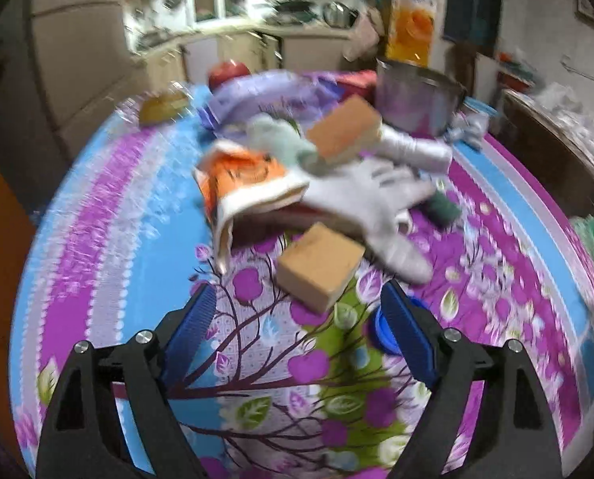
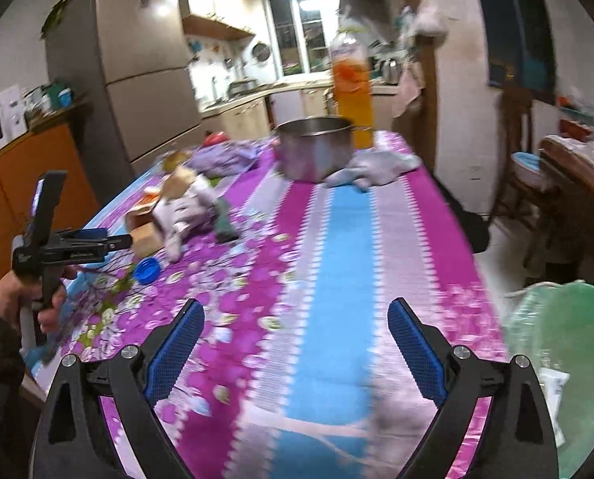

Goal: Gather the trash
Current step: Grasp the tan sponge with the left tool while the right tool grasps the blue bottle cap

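Trash pile (image 1: 308,183): 2 tan sponges, white glove, orange wrapper

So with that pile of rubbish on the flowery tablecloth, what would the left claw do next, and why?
Probably ease the left gripper forward and down onto the nearest tan sponge block. Its jaws stand wide open with nothing between them, and that block lies just ahead of the fingertips, loose at the near edge of the pile beside the white glove.
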Available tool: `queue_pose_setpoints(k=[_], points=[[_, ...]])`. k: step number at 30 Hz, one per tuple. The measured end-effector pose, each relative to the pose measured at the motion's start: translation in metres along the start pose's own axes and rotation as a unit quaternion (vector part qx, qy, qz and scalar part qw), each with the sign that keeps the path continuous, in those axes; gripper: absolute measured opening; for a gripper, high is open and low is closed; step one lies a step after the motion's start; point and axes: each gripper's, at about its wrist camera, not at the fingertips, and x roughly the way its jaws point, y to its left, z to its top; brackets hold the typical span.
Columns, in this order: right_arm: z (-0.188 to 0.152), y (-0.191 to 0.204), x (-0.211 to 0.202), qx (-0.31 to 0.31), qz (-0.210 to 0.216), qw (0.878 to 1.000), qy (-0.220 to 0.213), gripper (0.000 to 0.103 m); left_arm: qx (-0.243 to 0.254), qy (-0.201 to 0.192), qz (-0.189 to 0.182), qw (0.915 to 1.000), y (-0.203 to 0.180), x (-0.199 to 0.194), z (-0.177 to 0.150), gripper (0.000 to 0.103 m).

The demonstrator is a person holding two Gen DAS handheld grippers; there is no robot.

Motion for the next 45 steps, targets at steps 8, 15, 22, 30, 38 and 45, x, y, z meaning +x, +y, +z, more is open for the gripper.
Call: queue_pose_setpoints(k=[8,15,22,30,38,45], points=[[0.004,0.053,0.046,-0.036,0.056,0.997,0.040,0.093,0.026,0.030,-0.064,0.9971,0.002,0.040,0.010,0.076],[0.007,0.096,0.087,-0.078,0.090,0.990,0.080,0.090,-0.001,0.023,-0.095,0.9952,0.013,0.041,0.016,0.047],[0.017,0.128,0.126,-0.109,0.111,0.982,0.112,0.069,-0.017,0.011,-0.044,0.9988,0.027,0.039,0.010,0.045],[0.030,0.156,0.166,-0.121,0.106,0.978,0.135,0.060,-0.029,0.005,-0.046,0.9985,0.034,0.040,0.010,0.044],[0.035,0.178,0.182,-0.147,0.074,0.978,0.130,0.041,-0.029,0.004,-0.042,0.9987,0.033,0.039,0.009,0.044],[0.025,0.170,0.169,-0.141,0.061,0.982,0.114,0.040,-0.034,0.005,-0.032,0.9989,0.029,0.036,0.007,0.044]])
